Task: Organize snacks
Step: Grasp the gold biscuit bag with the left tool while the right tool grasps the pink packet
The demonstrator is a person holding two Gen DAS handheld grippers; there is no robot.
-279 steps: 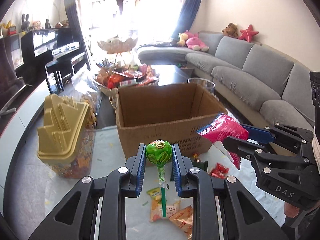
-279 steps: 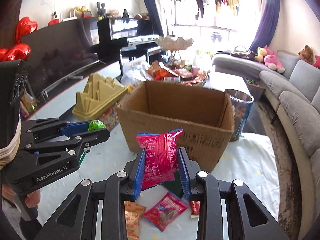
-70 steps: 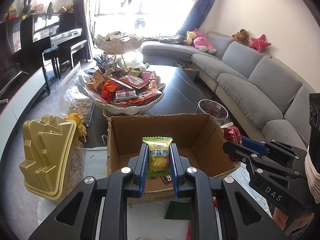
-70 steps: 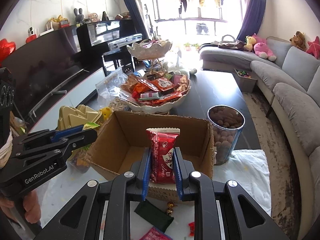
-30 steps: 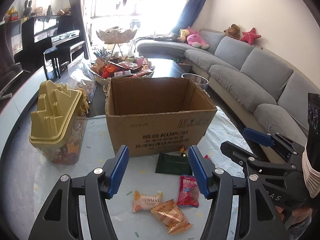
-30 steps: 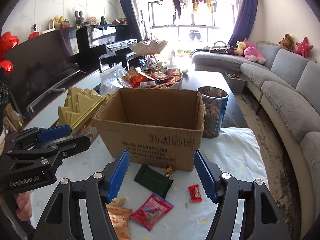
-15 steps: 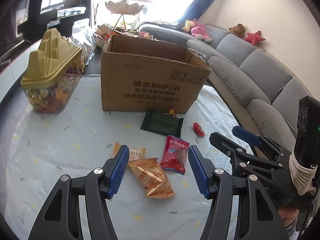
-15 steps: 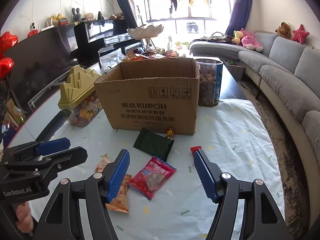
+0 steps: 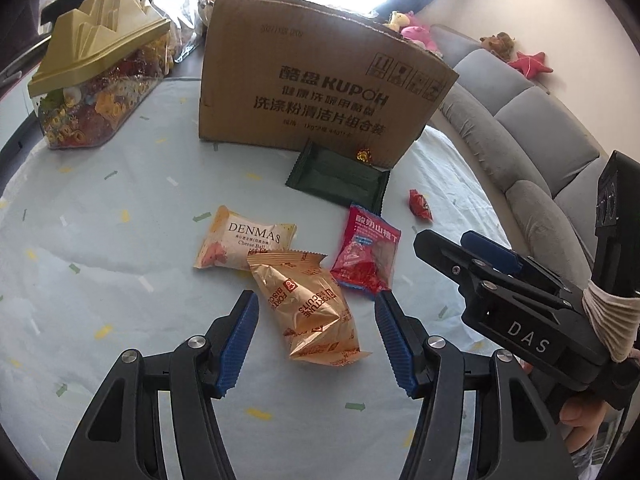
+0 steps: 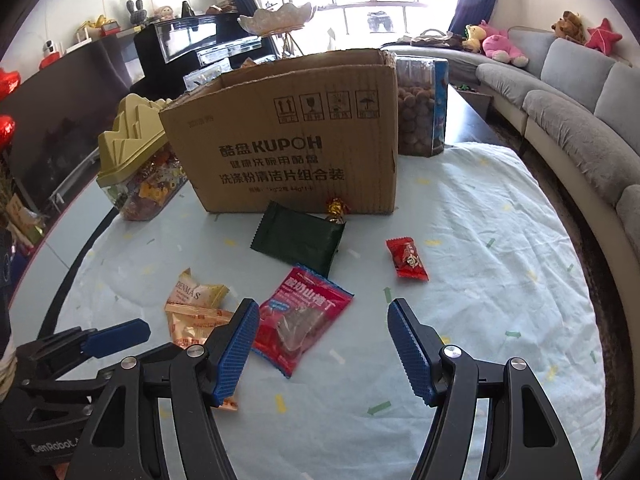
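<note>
Two wrist views look down on a tabletop (image 9: 100,208) under a pale confetti-print cloth. In the left wrist view, the left gripper (image 9: 316,340) fills the bottom centre, its jaws released and empty, straddling a gold biscuit packet (image 9: 310,308) without touching it. Just above that lie a cream Denmas cheese ball packet (image 9: 244,242) and a red hawthorn snack packet (image 9: 366,256). The right gripper (image 9: 452,240) enters from the right edge.

In the right wrist view, the right gripper (image 10: 320,344) sits at bottom centre, jaws likewise released and empty, with the red hawthorn snack packet (image 10: 302,322) just ahead of its left jaw. Further up lie a dark green packet (image 10: 298,242), a small red candy (image 10: 407,260) to the right, and a gold-wrapped sweet (image 10: 335,207) against the cardboard box (image 10: 288,140) at upper centre.

The box interior is hidden from here. Six loose snacks remain on the cloth, so the tidying looks unfinished.
</note>
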